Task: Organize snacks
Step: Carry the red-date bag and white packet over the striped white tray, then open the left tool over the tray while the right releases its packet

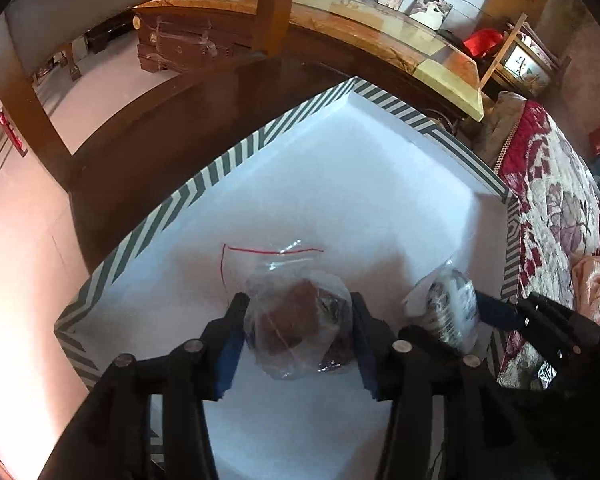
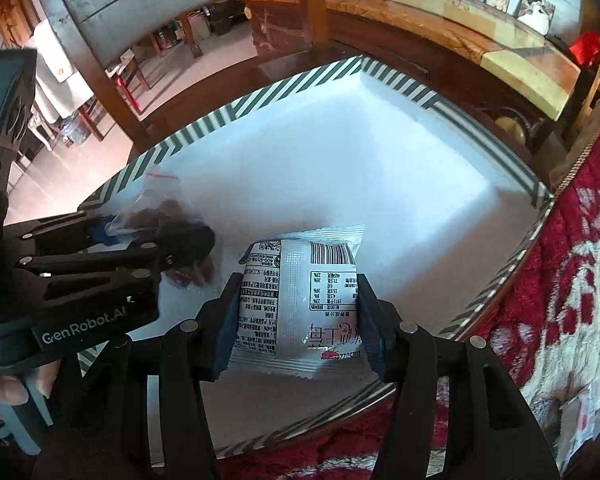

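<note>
I am lowering both snacks into the box (image 1: 204, 176). My left gripper (image 1: 298, 334) is flanking the clear bag (image 1: 300, 320) of brown pieces on the white floor; whether its pads are pressing I cannot tell. My right gripper (image 2: 296, 320) is clamping the white packet (image 2: 300, 300), just inside the near rim. I am advising: set the packet flat before releasing, then lift straight clear. The packet is lying at three o'clock of the bag. Toward twelve o'clock, the striped-rimmed box is holding nothing else.
</note>
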`<state>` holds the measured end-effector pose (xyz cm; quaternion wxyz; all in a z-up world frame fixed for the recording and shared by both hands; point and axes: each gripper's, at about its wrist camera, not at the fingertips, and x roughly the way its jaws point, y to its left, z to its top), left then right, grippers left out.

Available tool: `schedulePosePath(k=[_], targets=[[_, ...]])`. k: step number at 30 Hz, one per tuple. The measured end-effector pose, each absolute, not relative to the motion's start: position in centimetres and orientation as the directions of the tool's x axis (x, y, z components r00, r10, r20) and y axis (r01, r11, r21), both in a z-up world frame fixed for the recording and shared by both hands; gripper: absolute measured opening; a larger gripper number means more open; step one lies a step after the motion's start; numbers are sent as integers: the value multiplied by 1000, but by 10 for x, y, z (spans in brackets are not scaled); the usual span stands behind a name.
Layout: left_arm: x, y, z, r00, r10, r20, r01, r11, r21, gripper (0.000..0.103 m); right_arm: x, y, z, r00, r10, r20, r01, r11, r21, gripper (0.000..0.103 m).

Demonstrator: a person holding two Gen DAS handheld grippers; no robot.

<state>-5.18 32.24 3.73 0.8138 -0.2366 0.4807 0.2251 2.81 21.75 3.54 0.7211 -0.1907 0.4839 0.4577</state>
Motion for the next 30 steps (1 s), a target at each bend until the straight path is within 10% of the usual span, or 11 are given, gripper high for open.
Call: schedulePosePath(k=[11,30], targets=[[-62,315,50,463,185,-867,-603,783,-155,83,16,192,55,141,520,-843,-817,541,197,62],[-76,233,86,554,162,-817,-476,866,-151,91,-15,21,78,298,534,-791,-679,701,218,63]])
